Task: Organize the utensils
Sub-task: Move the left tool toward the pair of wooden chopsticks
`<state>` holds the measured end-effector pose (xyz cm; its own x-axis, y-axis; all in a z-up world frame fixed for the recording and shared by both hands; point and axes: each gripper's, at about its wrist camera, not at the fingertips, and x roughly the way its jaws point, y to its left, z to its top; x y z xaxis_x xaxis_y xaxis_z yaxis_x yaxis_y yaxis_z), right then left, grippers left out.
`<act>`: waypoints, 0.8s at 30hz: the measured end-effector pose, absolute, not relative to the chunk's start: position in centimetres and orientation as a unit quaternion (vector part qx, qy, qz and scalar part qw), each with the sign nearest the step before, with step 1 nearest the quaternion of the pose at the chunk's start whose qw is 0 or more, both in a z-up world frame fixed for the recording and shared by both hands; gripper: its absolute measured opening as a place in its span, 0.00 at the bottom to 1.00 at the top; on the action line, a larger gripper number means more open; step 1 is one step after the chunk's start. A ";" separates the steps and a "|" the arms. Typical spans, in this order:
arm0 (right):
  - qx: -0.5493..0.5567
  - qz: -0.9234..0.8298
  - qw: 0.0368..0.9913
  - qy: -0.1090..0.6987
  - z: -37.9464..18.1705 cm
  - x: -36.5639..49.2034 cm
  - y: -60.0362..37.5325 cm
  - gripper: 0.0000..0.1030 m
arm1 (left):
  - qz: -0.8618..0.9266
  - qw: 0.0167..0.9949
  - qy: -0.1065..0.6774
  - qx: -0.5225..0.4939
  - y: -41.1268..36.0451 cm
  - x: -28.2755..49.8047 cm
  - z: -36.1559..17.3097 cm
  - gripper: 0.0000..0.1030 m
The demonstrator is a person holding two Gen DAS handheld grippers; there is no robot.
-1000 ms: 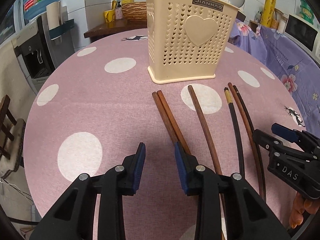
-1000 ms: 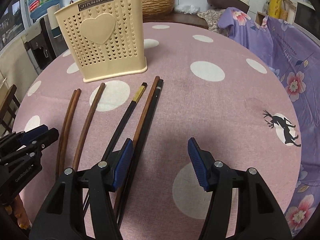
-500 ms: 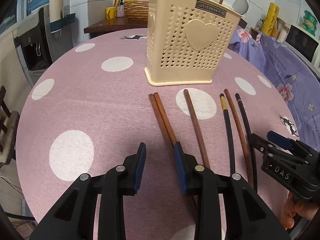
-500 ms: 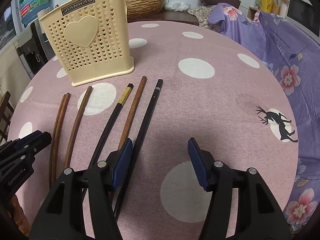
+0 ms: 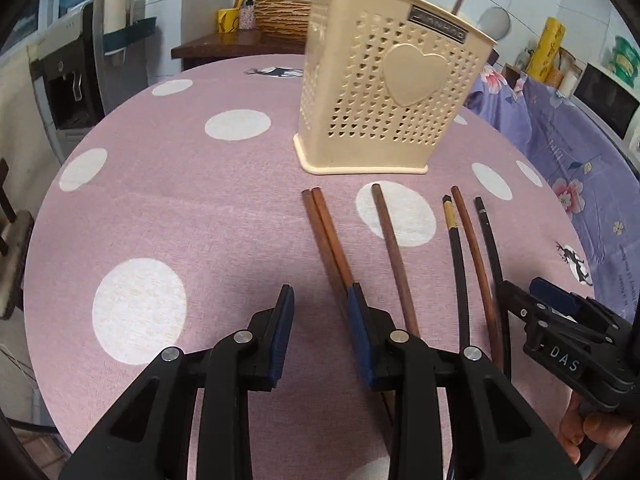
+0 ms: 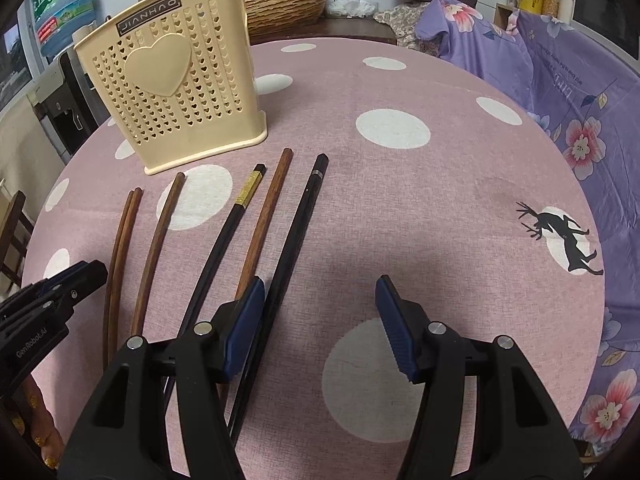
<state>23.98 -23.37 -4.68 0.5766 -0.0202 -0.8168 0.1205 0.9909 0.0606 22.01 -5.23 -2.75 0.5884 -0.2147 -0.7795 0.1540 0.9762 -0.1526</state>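
Right wrist view: right gripper [image 6: 320,320], fingers apart; black chopstick [image 6: 298,224] runs lengthwise beside the lower-left finger.

Outer black chopstick [image 6: 298,232] displaced. 1.0 s ago it lay touching the brown chopstick [image 6: 268,212] along its length. By 0.5 s ago its far tip had swung toward the table's right edge, and the two are now splayed: clearly apart at the far tips, converging toward the near edge.

Right gripper [image 6: 320,320]: its left finger [image 6: 244,328] previously covered both sticks. It now sits over the brown one, with the black one running just beside the pad, inside the gap. The left view shows the same tip separation.
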 end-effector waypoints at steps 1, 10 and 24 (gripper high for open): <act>0.052 -0.041 0.886 0.458 -4.7 24.0 -23.3 0.56 | -0.101 0.891 0.442 -0.029 -5.5 22.1 -2.9 0.29; 0.039 -0.045 0.886 0.461 -4.8 24.2 -22.8 0.56 | -0.079 0.893 0.443 -0.009 -5.7 22.6 -3.1 0.30; 0.044 -0.066 0.877 0.474 -4.5 29.9 -22.9 0.39 | -0.052 0.885 0.463 0.014 -6.2 26.3 -3.0 0.16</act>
